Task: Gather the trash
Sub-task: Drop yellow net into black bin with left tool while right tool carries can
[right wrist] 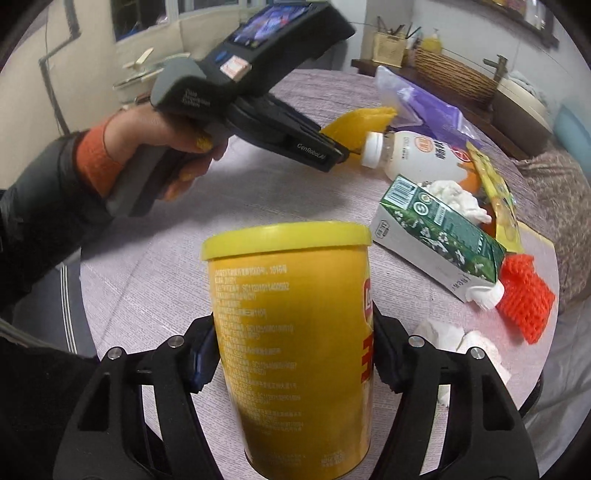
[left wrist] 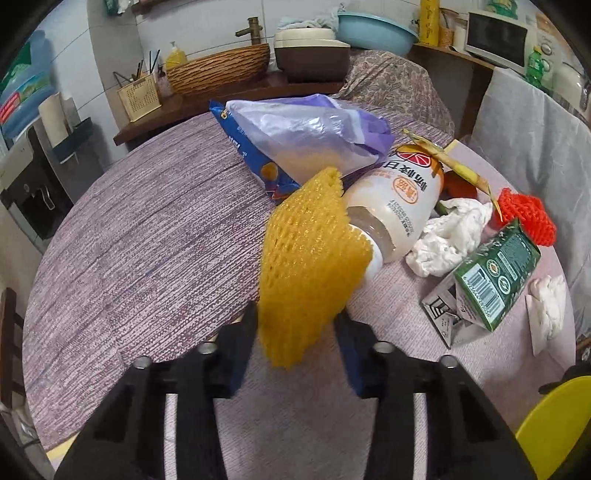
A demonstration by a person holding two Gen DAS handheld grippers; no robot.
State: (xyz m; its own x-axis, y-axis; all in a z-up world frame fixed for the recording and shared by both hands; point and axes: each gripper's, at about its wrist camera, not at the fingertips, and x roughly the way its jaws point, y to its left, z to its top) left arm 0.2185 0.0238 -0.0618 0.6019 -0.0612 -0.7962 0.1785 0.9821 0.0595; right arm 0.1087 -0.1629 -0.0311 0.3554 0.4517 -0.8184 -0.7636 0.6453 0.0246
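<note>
Round bench (left wrist: 129, 240) under purple cloth lies bare on its left half, trash crowding the right edge; right gripper (right wrist: 291, 354) clamps an upright yellow lidded canister (right wrist: 291, 332) above it, left gripper (left wrist: 295, 325) pinches yellow foam netting (left wrist: 306, 266) beside a toppled white bottle (left wrist: 399, 206).

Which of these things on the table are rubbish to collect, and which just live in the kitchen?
Rubbish:
yellow net, in the left gripper
yellow can, in the right gripper
bottle
green carton
red net
tissue

Kitchen things:
wicker basket
blue basin
microwave
</note>
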